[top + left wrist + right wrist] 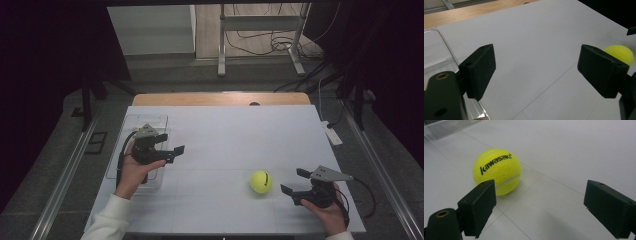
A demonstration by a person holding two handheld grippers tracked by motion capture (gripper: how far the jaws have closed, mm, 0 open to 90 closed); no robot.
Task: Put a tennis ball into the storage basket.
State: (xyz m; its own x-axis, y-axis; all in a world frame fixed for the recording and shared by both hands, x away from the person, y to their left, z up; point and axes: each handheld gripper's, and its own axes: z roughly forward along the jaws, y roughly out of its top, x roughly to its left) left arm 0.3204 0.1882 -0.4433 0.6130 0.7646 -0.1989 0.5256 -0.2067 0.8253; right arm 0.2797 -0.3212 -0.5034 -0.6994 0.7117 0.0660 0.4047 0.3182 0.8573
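Ball (round, no long axis) shows lettering upward.

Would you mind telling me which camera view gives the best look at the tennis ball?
The right gripper view: the tennis ball sits close and large there, its black Kawasaki lettering readable. The high view shows it small on the white table, just left of the right gripper. The left gripper view shows it partly hidden behind a jaw.

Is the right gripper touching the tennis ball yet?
Apart. The high view shows bare table between the right gripper and the tennis ball.
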